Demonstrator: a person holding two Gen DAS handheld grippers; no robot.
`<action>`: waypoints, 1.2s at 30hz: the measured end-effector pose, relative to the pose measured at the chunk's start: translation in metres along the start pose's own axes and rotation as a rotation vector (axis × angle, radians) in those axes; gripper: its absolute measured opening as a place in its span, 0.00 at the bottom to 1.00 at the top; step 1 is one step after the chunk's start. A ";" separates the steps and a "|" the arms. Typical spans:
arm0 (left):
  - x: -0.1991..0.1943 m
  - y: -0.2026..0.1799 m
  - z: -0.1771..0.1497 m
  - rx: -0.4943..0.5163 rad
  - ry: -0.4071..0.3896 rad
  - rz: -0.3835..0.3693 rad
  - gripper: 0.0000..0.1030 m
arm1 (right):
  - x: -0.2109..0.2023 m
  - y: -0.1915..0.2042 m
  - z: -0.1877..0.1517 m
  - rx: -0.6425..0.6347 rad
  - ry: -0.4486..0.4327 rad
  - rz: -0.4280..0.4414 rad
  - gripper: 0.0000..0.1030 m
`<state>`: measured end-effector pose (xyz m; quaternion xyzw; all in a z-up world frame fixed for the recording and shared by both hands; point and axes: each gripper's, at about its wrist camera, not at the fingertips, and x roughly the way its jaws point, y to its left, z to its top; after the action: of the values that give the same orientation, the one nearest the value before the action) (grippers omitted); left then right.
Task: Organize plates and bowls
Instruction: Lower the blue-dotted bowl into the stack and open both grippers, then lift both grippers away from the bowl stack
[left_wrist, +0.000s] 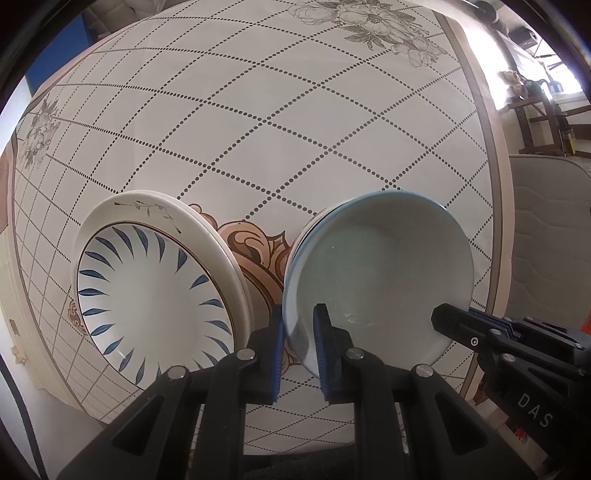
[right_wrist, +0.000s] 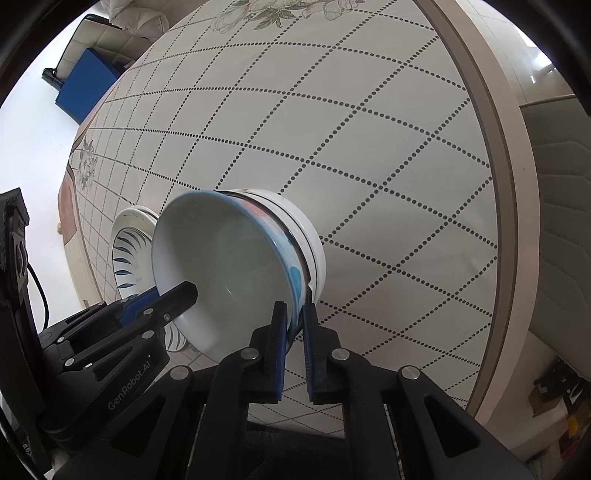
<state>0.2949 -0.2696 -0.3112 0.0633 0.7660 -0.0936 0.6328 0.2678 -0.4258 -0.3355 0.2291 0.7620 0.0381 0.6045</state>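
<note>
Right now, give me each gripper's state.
Left gripper: shut on the bowl rim.
Right gripper: shut on the same bowl's opposite rim.

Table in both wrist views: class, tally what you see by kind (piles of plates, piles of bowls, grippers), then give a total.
plate pile: 1
bowl pile: 1
grippers: 2, the left gripper and the right gripper, each shut on the top rim of the bowl pile
Total: 4
</note>
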 end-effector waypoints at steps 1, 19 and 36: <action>-0.004 0.000 -0.001 -0.004 -0.020 0.014 0.14 | -0.001 0.001 -0.001 -0.004 -0.003 -0.003 0.09; -0.102 0.012 -0.069 -0.014 -0.350 0.069 0.25 | -0.090 0.037 -0.060 -0.148 -0.282 -0.166 0.76; -0.194 0.021 -0.161 -0.067 -0.612 0.108 0.86 | -0.176 0.067 -0.188 -0.193 -0.575 -0.289 0.98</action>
<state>0.1820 -0.2086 -0.0930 0.0519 0.5381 -0.0492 0.8398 0.1407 -0.3944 -0.1039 0.0616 0.5776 -0.0421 0.8129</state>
